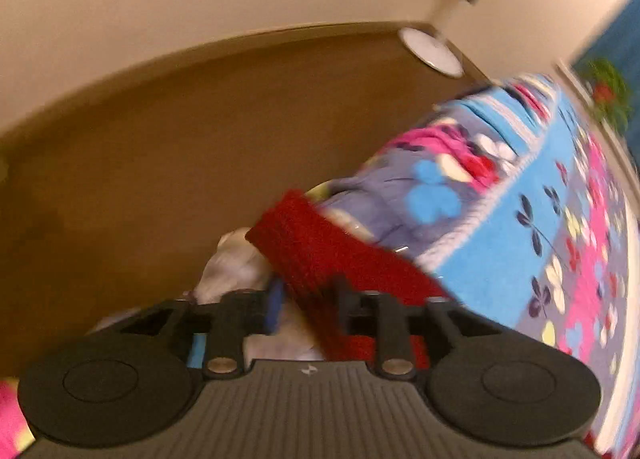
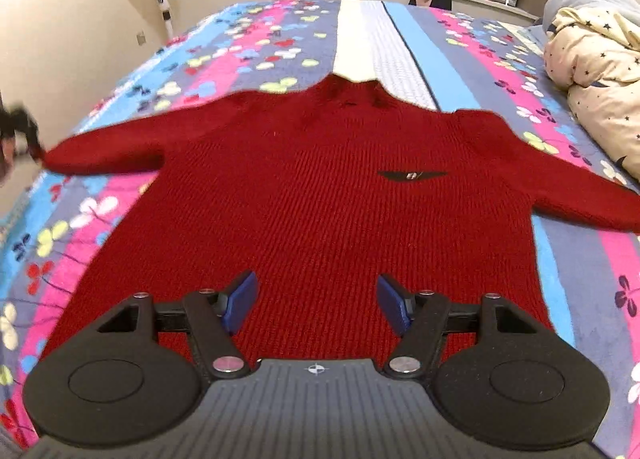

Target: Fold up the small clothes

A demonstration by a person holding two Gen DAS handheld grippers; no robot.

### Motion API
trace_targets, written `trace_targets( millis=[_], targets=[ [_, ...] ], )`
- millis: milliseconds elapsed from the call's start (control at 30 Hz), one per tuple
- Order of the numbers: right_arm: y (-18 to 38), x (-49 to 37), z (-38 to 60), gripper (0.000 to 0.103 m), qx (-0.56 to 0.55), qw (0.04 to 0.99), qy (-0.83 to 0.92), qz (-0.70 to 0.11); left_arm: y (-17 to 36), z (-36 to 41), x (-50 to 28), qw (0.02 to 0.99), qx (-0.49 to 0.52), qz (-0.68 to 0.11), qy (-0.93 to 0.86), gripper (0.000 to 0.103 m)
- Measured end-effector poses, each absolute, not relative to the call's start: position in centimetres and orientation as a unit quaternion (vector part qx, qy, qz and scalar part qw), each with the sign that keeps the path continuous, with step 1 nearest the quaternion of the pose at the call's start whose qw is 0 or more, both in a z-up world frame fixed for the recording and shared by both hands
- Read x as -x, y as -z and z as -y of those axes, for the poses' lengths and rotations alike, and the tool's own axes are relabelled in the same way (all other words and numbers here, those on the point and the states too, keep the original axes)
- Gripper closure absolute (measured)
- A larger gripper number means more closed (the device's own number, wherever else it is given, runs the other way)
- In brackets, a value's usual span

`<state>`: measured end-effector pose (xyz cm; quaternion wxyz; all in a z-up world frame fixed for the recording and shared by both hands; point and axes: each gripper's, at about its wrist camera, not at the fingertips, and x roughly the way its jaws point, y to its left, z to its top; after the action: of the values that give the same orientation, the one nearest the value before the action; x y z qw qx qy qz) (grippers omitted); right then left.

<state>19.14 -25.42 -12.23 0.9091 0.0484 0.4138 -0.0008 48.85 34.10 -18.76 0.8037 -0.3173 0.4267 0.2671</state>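
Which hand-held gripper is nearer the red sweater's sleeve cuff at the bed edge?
Left. The left hand-held gripper has the sleeve cuff between its fingers. The right hand-held gripper hovers open over the red sweater near its hem, away from that cuff.

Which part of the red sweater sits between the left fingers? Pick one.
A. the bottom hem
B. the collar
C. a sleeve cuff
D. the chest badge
C: in the left wrist view the ribbed sleeve cuff of the red sweater runs in between the left fingers, over the bed's edge.
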Motion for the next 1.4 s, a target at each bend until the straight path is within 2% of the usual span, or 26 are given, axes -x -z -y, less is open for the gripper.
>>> trace_targets(
  millis=[100, 233, 333, 400, 600, 767, 900, 1033, 1400],
  targets=[
    [10.5, -18.1, 26.4, 0.035, -0.049, 0.915, 0.004, -0.402, 18.1, -34.0, -45.0, 0.806, 0.330, -0.412, -0.268, 0.027],
    [8.8, -16.0, 27.2, 0.034, -0.075, 0.916, 0.004, -0.394, 14.1, -29.9, -38.9, 0.844, 0.267, -0.417, -0.208, 0.024],
    [8.1, -13.3, 26.9, 0.033, -0.080, 0.915, 0.000, -0.396, 10.3, -24.3, -31.3, 0.875, 0.220, -0.408, -0.139, 0.012],
    [7.9, -10.9, 26.6, 0.032, -0.077, 0.911, 0.009, -0.404, 8.5, -20.0, -26.5, 0.889, 0.184, -0.405, -0.110, 0.001],
    [7.8, -2.5, 26.4, 0.031, -0.077, 0.908, 0.028, -0.411, 6.9, -10.2, -13.4, 0.892, 0.144, -0.425, -0.047, 0.001],
    [7.2, 4.0, 26.2, 0.028, -0.072, 0.919, 0.013, -0.387, 5.5, -4.3, -6.8, 0.905, 0.085, -0.416, 0.003, 0.001],
    [6.0, 7.1, 27.3, 0.026, -0.084, 0.930, 0.020, -0.357, 4.1, -0.4, -3.3, 0.919, 0.015, -0.394, 0.003, 0.001],
    [5.1, 9.6, 28.0, 0.025, -0.095, 0.939, 0.016, -0.330, 2.7, 0.8, -0.3, 0.928, -0.009, -0.373, -0.002, 0.001],
    [4.0, 12.3, 28.8, 0.023, -0.102, 0.951, -0.004, -0.293, 0.8, 2.1, 3.3, 0.929, -0.010, -0.369, 0.007, 0.001]
  ],
)
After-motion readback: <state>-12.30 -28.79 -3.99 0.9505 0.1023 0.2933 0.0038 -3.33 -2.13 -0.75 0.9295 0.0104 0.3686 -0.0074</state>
